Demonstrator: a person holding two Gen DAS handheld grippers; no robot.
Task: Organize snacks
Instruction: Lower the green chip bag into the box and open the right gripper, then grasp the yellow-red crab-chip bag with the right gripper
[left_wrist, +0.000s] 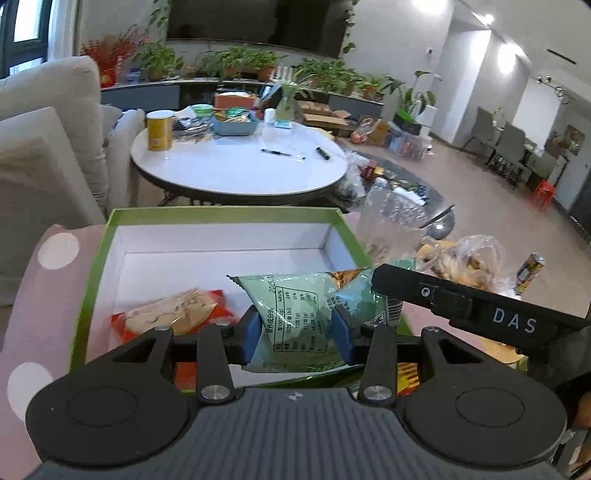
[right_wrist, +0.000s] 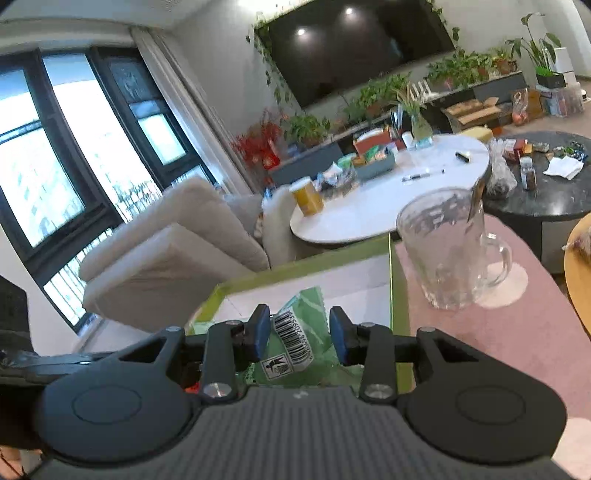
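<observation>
Item: green snack bag (left_wrist: 295, 325), clenched by left gripper (left_wrist: 299, 334) and right gripper (right_wrist: 299, 338) above box (left_wrist: 92, 273). Risk: opposed pulls tear it; glass mug (right_wrist: 443, 251) stands ahead-right.

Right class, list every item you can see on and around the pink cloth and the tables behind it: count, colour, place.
Green snack packet: one, between the left gripper's pads, over the box.
Orange-red snack packet: one, lying in the box.
Box: one, green rim, white inside, on the pink cloth.
Glass mug: one, clear, right of the box.
Yellow can: one, on the white round table.
Pens: two, black, same table.
Left gripper: shut on the packet.
Right gripper: around a green packet; grip unclear.
</observation>
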